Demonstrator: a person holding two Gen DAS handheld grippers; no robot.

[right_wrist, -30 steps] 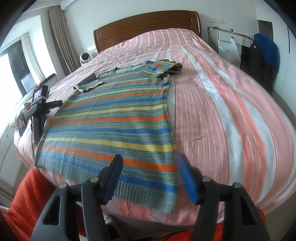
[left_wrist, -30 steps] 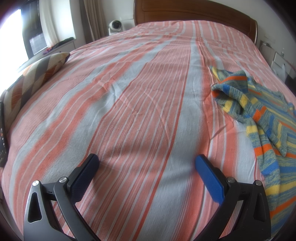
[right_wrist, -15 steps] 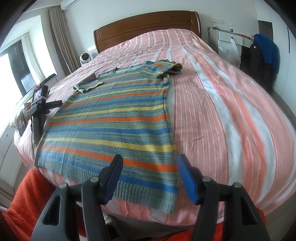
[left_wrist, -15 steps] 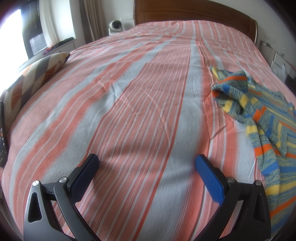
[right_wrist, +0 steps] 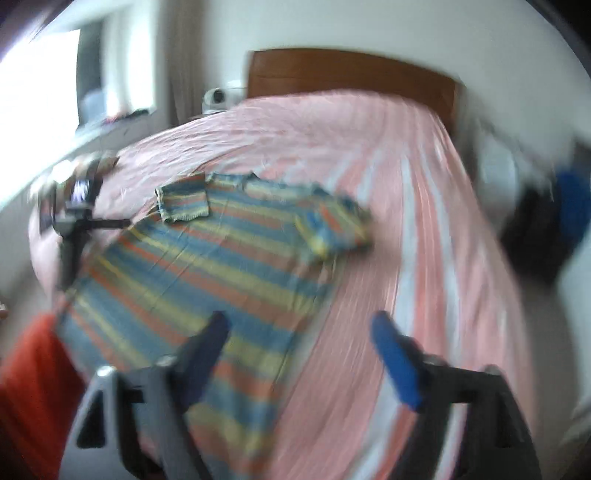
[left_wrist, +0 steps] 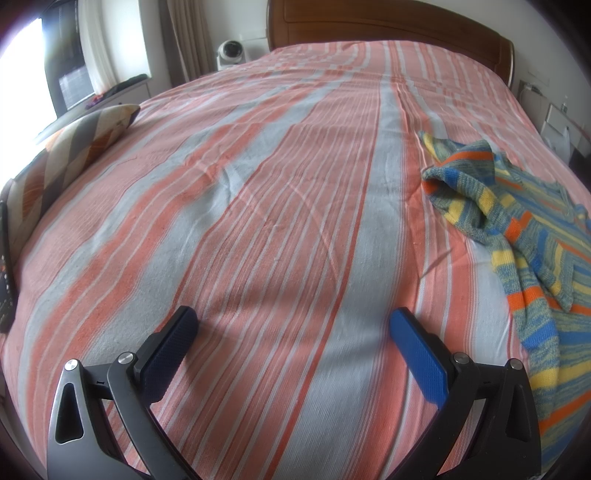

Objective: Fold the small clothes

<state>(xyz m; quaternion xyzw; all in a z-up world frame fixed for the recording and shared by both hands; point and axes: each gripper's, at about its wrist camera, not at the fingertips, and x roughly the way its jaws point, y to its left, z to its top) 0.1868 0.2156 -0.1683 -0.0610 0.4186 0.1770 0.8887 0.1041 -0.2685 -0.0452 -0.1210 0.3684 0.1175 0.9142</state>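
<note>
lying flat on striped bedspread [right_wrist: 424, 229], striped sweater [right_wrist: 207, 273], right gripper [right_wrist: 299, 332] opening, empty, left gripper [left_wrist: 291, 325] spread wide

Open striped bedspread [left_wrist: 280, 229] is lying clear toward twelve o'clock; a patterned pillow [left_wrist: 70, 155] is crowding ten o'clock, the striped sweater [left_wrist: 517, 236] three o'clock.

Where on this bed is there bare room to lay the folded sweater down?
The widest free patch is the bedspread ahead of the open left gripper, bordered by the patterned cushion, the headboard and the striped sweater. In the right wrist view, a bare strip runs beside the sweater to the bed's far edge. The sweater's side is taken.
</note>
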